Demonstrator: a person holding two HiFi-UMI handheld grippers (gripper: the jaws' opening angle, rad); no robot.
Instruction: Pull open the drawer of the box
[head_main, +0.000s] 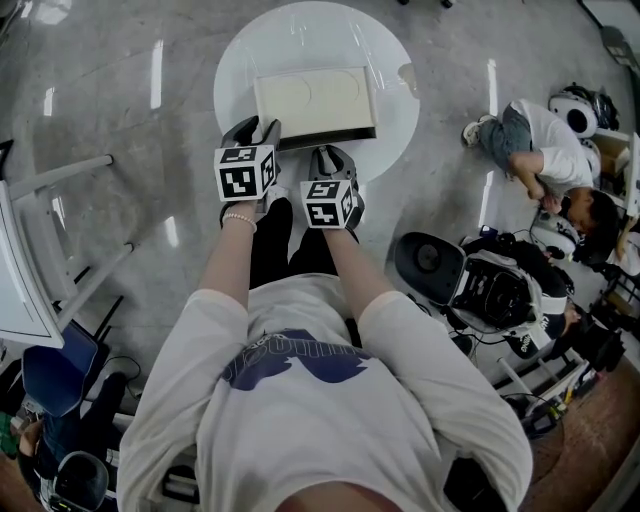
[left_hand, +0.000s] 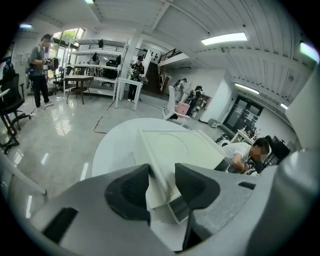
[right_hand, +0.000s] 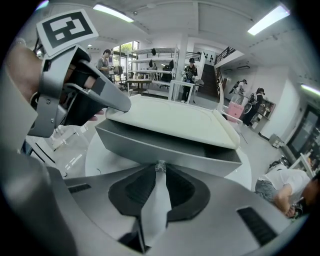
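Note:
A flat cream box (head_main: 315, 100) lies on a round white table (head_main: 240, 60). Its grey drawer (right_hand: 165, 150) stands partly pulled out toward me, under the lid. My left gripper (left_hand: 162, 175) has its jaws wide around the box's near left corner (left_hand: 175, 145), pads against it. In the head view the left gripper (head_main: 262, 128) sits at that corner. My right gripper (right_hand: 159, 169) is at the middle of the drawer front, its pads pinched on the drawer's white pull tab (right_hand: 156, 200). The head view shows the right gripper (head_main: 328, 155) just in front of the box.
A person (head_main: 540, 150) sits on the floor to the right, among black equipment (head_main: 490, 290). A white frame (head_main: 60, 230) stands at the left, with a blue chair (head_main: 55, 375) behind it. Other people stand by tables far across the room (left_hand: 40, 70).

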